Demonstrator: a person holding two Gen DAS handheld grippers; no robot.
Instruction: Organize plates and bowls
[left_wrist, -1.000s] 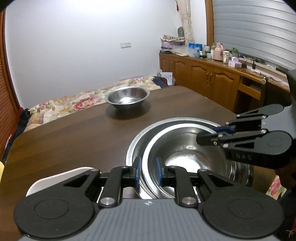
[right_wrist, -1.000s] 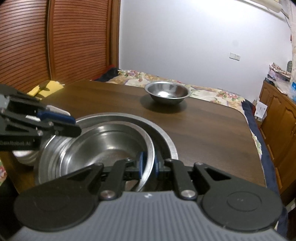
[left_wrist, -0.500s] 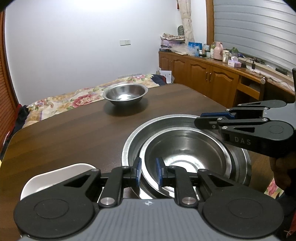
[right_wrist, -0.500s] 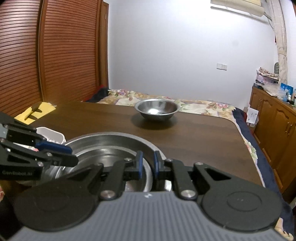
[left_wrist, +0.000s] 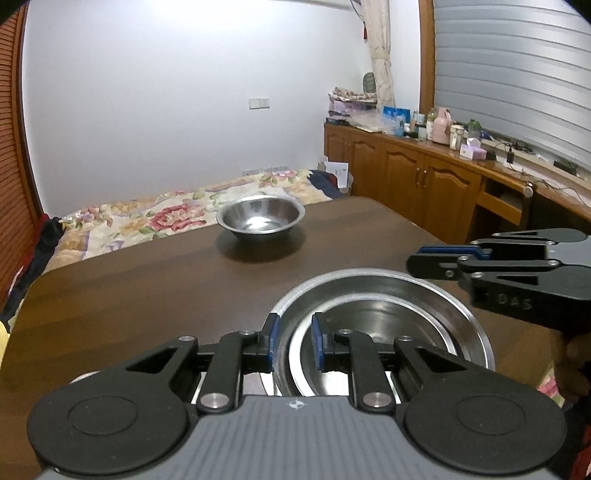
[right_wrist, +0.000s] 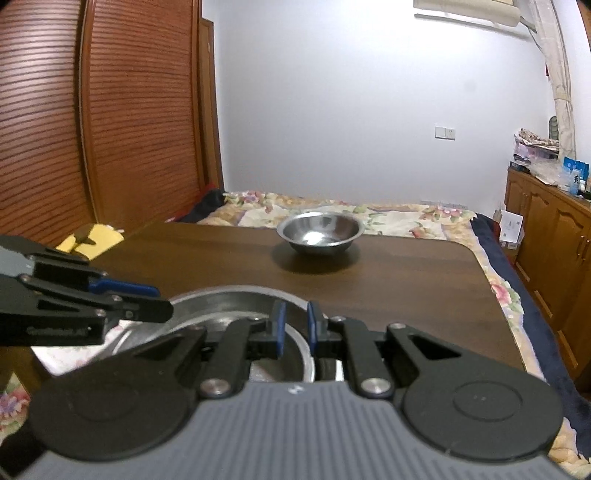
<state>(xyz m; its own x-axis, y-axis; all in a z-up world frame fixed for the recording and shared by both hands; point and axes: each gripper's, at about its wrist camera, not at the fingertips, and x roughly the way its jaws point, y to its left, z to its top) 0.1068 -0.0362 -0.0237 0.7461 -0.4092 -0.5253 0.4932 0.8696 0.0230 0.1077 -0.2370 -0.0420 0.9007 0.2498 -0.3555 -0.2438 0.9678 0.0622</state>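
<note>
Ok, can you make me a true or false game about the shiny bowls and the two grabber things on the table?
1. A small steel bowl sits alone at the far side of the table. True.
2. The nearer bowls are stacked, a smaller inner bowl inside the big steel bowl. True.
3. The left gripper is clamped on the far small bowl. False: it is over the near stack, fingers apart, holding nothing.
4. The right gripper is shut tight on a white plate. False: its fingers are apart with nothing between them.
5. The far bowl is full of fruit. False: it looks empty.
</note>
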